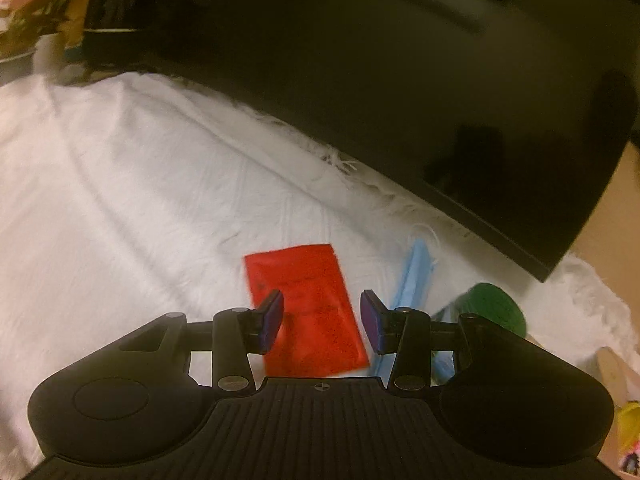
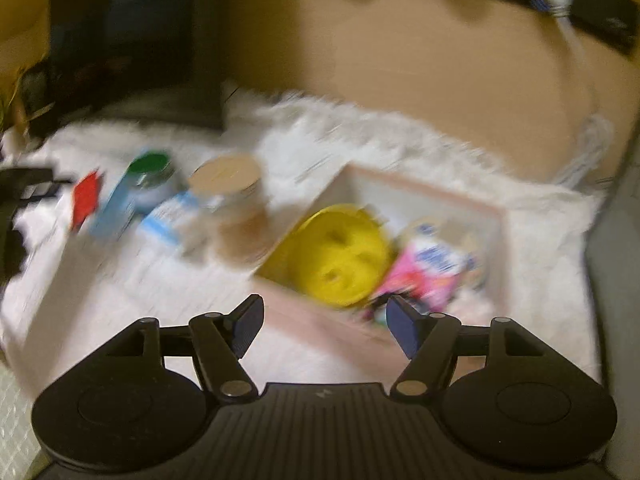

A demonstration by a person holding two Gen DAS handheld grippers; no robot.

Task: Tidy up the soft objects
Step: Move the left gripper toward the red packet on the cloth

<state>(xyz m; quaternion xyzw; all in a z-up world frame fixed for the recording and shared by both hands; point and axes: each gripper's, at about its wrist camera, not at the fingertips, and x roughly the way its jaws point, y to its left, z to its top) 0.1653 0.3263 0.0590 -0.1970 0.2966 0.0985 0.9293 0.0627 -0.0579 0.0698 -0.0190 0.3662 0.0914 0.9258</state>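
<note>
My left gripper (image 1: 322, 322) hangs open above the red cloth (image 1: 306, 308). The right gripper (image 2: 322, 326) is open and empty beside the box (image 2: 498, 216). The box holds a yellow toy (image 2: 340, 254); I judge the cloth still unsorted.

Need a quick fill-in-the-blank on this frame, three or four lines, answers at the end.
1. The flat pouch lying on the white cloth in front of the left tool is coloured ____.
2. The yellow round toy lies inside the ____.
3. Both tools, left and right, have their jaws ____, with nothing clamped.
4. The lid of the jar beside the blue mask is coloured ____.

Missing words: red; box; open; green
</note>
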